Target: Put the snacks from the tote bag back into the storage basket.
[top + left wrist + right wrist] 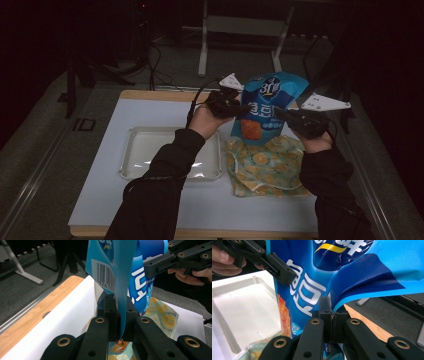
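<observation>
A blue snack bag (264,107) with white lettering and an orange picture hangs upright above the table, held between both grippers. My left gripper (240,109) is shut on the bag's left edge; the left gripper view has the blue film (120,290) pinched between its jaws. At the bag's right edge my right gripper (281,114) is shut on it, and the right gripper view has the bag (317,280) clamped in its jaws. Below the bag lies a yellow-and-green patterned pouch (267,167) flat on the white mat (150,205).
A clear shallow tray (137,150) sits on the mat left of the pouch, partly under the left forearm. The wooden table edge (150,94) runs along the back. A metal stand (240,25) and cables are on the dark floor behind.
</observation>
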The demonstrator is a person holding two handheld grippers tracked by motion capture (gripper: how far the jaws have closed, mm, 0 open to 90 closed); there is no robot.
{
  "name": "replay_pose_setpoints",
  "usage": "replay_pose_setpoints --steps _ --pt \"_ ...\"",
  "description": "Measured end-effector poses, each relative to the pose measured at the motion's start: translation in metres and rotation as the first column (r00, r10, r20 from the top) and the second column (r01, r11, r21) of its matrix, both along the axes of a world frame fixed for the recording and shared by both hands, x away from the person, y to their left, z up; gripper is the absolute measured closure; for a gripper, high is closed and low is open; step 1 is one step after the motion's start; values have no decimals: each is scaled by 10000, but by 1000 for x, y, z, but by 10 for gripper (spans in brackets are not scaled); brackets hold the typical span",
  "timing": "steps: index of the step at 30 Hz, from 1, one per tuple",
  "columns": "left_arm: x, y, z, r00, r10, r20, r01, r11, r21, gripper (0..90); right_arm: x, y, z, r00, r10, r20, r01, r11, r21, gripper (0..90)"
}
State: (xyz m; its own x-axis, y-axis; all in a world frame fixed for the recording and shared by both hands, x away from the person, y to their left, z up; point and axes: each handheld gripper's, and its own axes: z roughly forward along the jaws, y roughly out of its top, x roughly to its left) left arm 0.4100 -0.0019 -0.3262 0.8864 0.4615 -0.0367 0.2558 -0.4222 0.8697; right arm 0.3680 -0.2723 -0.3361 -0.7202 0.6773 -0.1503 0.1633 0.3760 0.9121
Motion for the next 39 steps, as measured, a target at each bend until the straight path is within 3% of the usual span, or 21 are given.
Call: replay_pose_setpoints --steps 20,39 --pt "-13 57 8 9980 637 -25 -637 9980 2 870 5 55 10 9971 761 91 -759 9970 -148 889" --pt "-33 107 15 9928 1200 -66 -1200 9928 30 870 -1 105 15 9901 1391 196 -1385 9900 -268 889"
